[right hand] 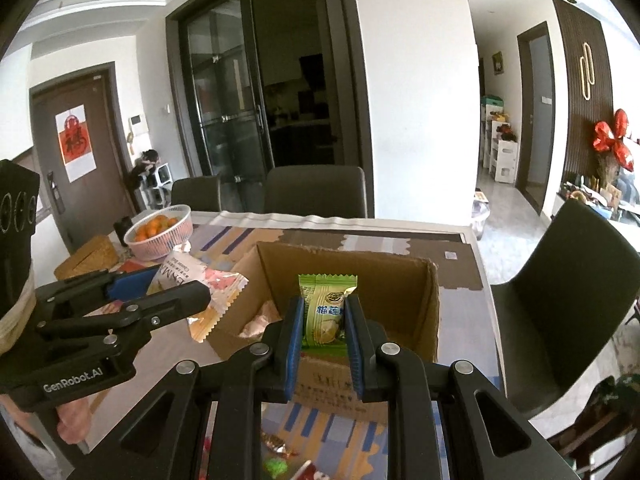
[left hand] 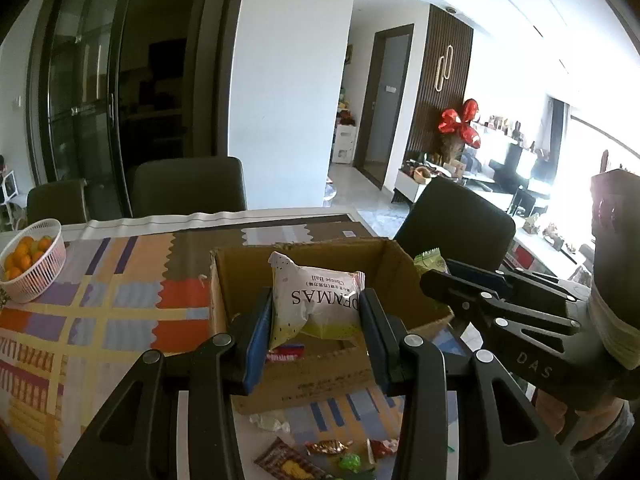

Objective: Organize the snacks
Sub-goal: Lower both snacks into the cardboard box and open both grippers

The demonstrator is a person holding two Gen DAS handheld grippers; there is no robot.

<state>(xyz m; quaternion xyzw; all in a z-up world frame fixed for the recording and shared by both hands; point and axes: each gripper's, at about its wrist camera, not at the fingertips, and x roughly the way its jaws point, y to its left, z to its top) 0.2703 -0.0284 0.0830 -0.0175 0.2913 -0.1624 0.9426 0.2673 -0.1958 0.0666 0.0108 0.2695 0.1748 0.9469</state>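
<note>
My left gripper [left hand: 316, 312] is shut on a white cheese ball packet [left hand: 316, 300] and holds it over the open cardboard box [left hand: 400, 264]. My right gripper [right hand: 322, 320] is shut on a green wrapped snack [right hand: 326, 308], held above the same box [right hand: 428, 300]. In the left wrist view the right gripper [left hand: 436, 280] sits at the box's right edge with the green snack [left hand: 430, 262]. In the right wrist view the left gripper [right hand: 160, 284] holds the white packet [right hand: 208, 284] left of the box. A pale packet [right hand: 260, 320] lies inside the box.
Several loose candies [left hand: 328, 446] lie on the patterned tablecloth [left hand: 100, 312] in front of the box. A white basket of oranges [left hand: 30, 264] stands at the far left. Dark chairs [left hand: 188, 184] ring the table. A wicker box [right hand: 86, 258] is near the basket.
</note>
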